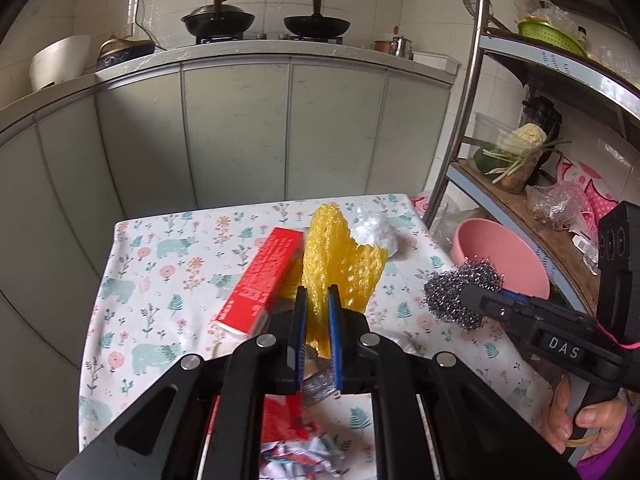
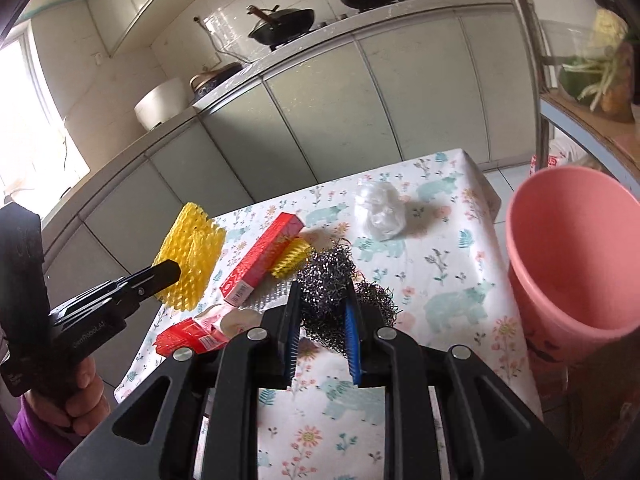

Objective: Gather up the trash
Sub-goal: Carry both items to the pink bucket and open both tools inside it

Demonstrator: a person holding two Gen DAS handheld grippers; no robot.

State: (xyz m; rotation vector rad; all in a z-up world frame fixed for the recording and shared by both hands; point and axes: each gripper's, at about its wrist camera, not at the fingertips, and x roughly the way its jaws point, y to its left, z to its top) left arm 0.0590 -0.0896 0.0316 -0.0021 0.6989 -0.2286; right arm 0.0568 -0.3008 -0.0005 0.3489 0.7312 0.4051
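My left gripper [image 1: 318,294] is shut on a yellow foam net [image 1: 332,252], held up above the floral-cloth table [image 1: 160,288]. In the right wrist view that net [image 2: 192,248] hangs at the left in the left gripper [image 2: 172,272]. My right gripper [image 2: 322,290] is shut on a ball of steel wool [image 2: 332,276], lifted just left of the pink bin [image 2: 572,264]. On the cloth lie a red box [image 2: 260,264], a second yellow net roll [image 2: 290,260], a clear plastic wad [image 2: 380,208] and a red packet [image 2: 188,336]. The left wrist view shows the steel wool [image 1: 460,292] in the right gripper [image 1: 474,296], next to the bin [image 1: 500,256].
A metal rack [image 1: 464,112] with vegetables and bags stands right of the table, behind the bin. Grey cabinets [image 1: 240,132] under a counter with woks run along the far side. Crumpled paper [image 1: 296,460] lies at the table's near edge. A hand [image 1: 580,432] grips the right handle.
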